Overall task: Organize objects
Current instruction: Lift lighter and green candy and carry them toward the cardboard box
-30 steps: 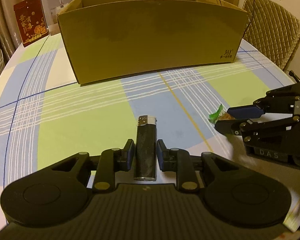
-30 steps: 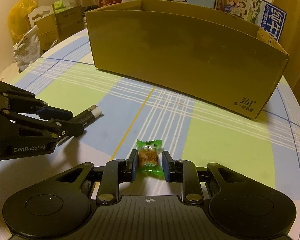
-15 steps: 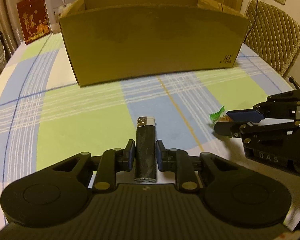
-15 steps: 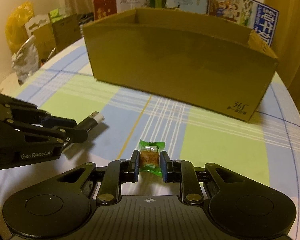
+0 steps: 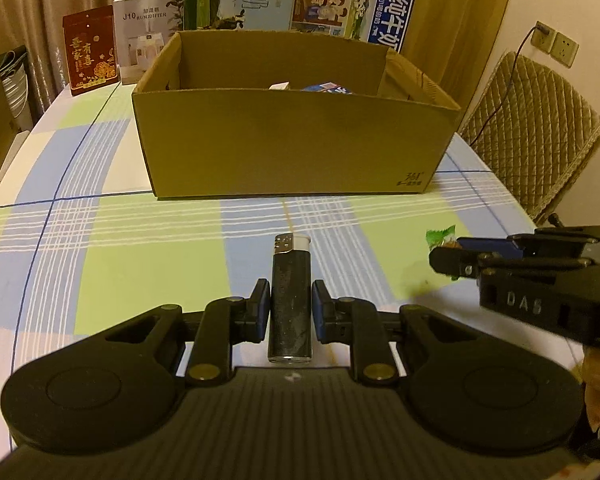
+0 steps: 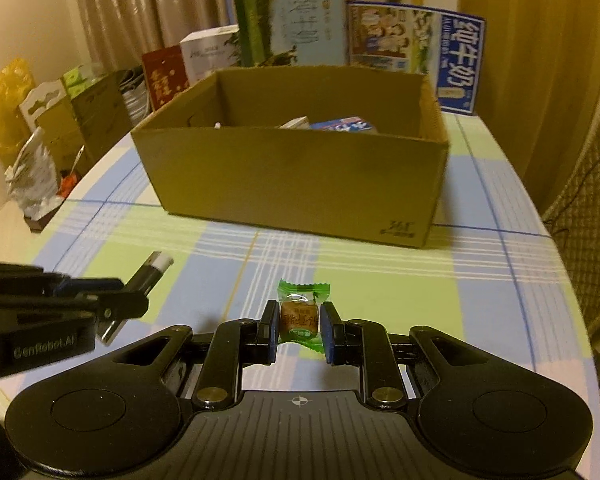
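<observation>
My left gripper (image 5: 290, 307) is shut on a black lighter (image 5: 291, 296) with a silver and white top, held above the checked tablecloth. In the right wrist view the same lighter (image 6: 150, 273) sticks out of the left gripper (image 6: 112, 304) at the left edge. My right gripper (image 6: 299, 326) is shut on a green-wrapped candy (image 6: 301, 312). From the left wrist view the candy (image 5: 440, 237) peeks out at the tip of the right gripper (image 5: 450, 254). An open cardboard box (image 5: 296, 140) stands ahead of both grippers, with a few small packs inside (image 6: 342, 125).
Printed cartons (image 5: 352, 12), a white humidifier box (image 5: 148, 28) and a red packet (image 5: 89, 49) stand behind the box. A quilted chair (image 5: 532, 128) is at the table's right edge. Bags and cardboard boxes (image 6: 40, 128) pile up beyond the left edge.
Both grippers have risen off the table with the lighter and the candy in them. The box now looks lower and its inside has come into view.
</observation>
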A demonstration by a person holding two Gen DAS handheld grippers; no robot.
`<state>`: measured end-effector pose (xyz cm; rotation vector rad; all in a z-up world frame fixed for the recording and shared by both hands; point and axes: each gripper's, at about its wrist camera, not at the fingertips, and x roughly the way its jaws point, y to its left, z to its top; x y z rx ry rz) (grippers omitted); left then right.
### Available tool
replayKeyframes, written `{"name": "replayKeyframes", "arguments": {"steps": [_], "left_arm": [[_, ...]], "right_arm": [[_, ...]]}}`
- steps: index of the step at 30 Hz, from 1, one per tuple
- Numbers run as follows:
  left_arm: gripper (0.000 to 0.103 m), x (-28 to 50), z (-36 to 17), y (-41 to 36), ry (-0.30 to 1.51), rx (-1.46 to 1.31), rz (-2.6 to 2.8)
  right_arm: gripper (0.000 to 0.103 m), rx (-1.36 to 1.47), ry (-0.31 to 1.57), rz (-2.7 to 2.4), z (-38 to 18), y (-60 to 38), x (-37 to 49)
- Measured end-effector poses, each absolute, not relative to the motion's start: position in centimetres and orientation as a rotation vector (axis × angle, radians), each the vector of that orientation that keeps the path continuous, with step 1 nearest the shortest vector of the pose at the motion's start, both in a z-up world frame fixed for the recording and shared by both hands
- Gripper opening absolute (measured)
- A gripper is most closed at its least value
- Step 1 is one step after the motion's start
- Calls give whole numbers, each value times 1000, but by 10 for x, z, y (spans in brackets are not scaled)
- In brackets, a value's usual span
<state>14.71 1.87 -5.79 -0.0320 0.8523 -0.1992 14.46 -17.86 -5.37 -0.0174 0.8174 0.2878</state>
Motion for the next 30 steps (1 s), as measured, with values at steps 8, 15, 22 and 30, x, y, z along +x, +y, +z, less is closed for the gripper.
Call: {"name": "replayKeyframes", "arguments": {"steps": [8, 15, 22, 30], "left_arm": [[18, 132, -37, 8, 832, -35, -206], [18, 127, -22, 5, 811, -27, -210], [17, 127, -11, 4, 795, -18, -210], [17, 128, -7, 5, 790, -12, -209]], "right_arm": [[18, -2, 797, 285, -32, -185, 134], [18, -2, 785, 280, -24, -189, 129], [18, -6, 782, 277, -21, -192, 128], [18, -8, 779, 279, -16, -193, 131]]}}
